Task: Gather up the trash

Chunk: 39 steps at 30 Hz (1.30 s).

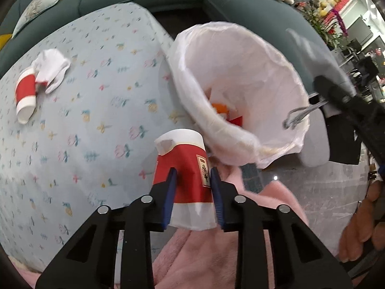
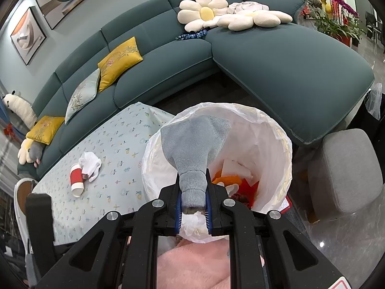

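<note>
My left gripper [image 1: 193, 171] is shut on a crushed red-and-white paper cup [image 1: 185, 168], its blue pads pressing both sides, just beside the near rim of the white-lined trash bin [image 1: 240, 72]. My right gripper [image 2: 193, 175] is shut on the cuff of a grey sock [image 2: 195, 139], which hangs over the bin [image 2: 264, 139]. Orange, red and white scraps lie in the bottom of the bin. In the left wrist view the right gripper [image 1: 321, 82] and the blurred sock [image 1: 312, 53] show above the bin's far rim.
On the floral tablecloth [image 1: 96, 120] lie another red paper cup [image 1: 25, 96] and a crumpled white tissue [image 1: 51, 69]. A teal sofa [image 2: 276, 55] with cushions wraps behind. A grey stool [image 2: 346, 171] stands right of the bin. Pink fluffy fabric [image 1: 204, 252] lies below the grippers.
</note>
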Tool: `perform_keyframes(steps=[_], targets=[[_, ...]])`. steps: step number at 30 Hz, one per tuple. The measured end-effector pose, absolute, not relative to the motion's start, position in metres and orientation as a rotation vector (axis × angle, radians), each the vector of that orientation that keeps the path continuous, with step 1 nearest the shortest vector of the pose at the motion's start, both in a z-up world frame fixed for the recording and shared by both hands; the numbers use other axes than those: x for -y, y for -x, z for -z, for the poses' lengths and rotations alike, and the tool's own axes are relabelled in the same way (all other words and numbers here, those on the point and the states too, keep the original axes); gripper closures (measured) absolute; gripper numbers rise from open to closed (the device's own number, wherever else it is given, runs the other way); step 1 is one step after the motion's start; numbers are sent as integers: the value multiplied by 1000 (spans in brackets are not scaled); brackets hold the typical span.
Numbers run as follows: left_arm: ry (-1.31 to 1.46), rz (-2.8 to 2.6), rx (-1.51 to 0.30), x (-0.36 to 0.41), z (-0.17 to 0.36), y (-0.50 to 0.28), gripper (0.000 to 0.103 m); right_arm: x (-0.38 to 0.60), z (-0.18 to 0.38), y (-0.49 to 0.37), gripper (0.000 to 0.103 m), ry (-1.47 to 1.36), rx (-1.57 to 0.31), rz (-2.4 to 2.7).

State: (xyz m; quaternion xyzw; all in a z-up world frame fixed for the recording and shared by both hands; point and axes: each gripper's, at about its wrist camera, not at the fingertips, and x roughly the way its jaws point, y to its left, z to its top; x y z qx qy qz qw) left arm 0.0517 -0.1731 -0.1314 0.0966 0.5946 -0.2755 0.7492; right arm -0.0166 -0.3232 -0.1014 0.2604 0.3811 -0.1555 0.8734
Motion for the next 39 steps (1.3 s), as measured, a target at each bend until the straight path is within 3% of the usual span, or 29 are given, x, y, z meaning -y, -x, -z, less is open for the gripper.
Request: perform_keyframes(steps=[21, 24, 27, 28, 34, 39], targets=[[-161, 691, -1168, 232, 73, -85, 77, 336, 107, 10, 87, -541, -800, 341], [-139, 709, -1172, 242, 73, -92, 75, 341, 109, 9, 79, -544, -798, 358], [-120, 703, -1163, 247, 69, -97, 47, 345, 109, 10, 60, -556, -789, 376], [-115, 692, -1146, 247, 66, -98, 43, 347, 109, 11, 59, -559, -786, 385], [-136, 668, -1127, 244, 63, -101, 43, 348, 107, 9, 57, -553, -789, 393], [-158, 636, -1099, 232, 58, -101, 43, 341, 99, 7, 50, -533, -782, 393]])
